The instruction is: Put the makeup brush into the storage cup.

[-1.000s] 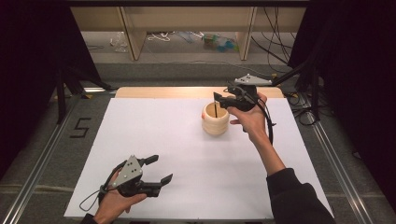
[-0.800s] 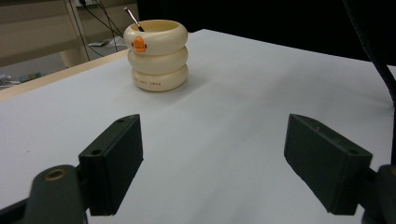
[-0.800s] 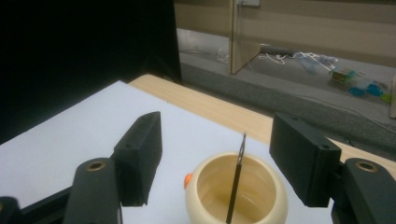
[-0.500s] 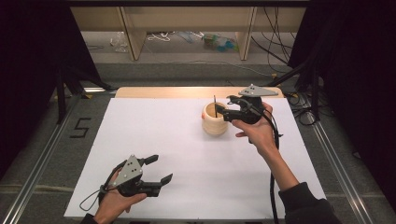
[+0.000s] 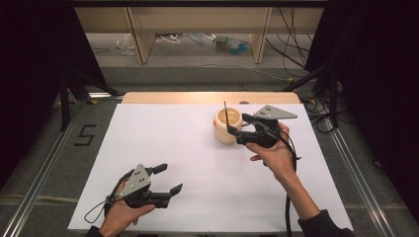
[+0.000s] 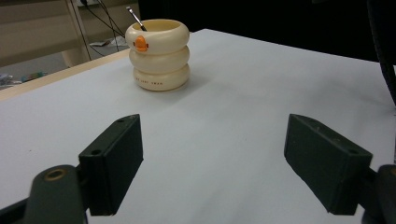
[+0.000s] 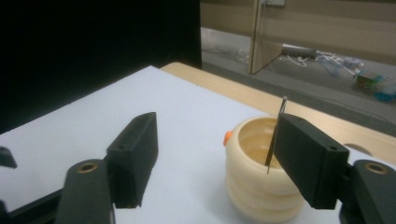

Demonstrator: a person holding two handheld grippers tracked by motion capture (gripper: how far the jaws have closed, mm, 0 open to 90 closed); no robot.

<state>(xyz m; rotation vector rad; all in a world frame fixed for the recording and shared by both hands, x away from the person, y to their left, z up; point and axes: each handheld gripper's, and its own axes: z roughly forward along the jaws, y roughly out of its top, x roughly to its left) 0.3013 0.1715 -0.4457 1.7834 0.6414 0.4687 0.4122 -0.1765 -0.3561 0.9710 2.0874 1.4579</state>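
Observation:
A cream ringed cup [image 5: 225, 129] with an orange duck beak stands on the white table sheet [image 5: 188, 148], far right of the middle. A thin dark stick [image 5: 226, 111] leans inside it. My right gripper [image 5: 238, 126] sits at the cup's right side, pointing left, open; its jaws have just been opening and nothing is pressed between them. In the right gripper view the stick [image 7: 275, 140] stands just off the right jaw's inner face, in the cup [image 7: 261, 182]. My left gripper [image 5: 169, 178] rests open near the front left, facing the cup [image 6: 159, 56].
A bare wooden strip [image 5: 173, 98] runs along the table's far edge. Shelf legs and loose cables [image 5: 232, 44] lie on the floor beyond. A "5" mark [image 5: 85, 134] and metal rails [image 5: 39, 192] flank the table. Black curtains close off both sides.
My right gripper has come from above and behind the cup to its right side, lower and nearer, with its jaws wider. The stick stays in the cup. The left gripper has not moved.

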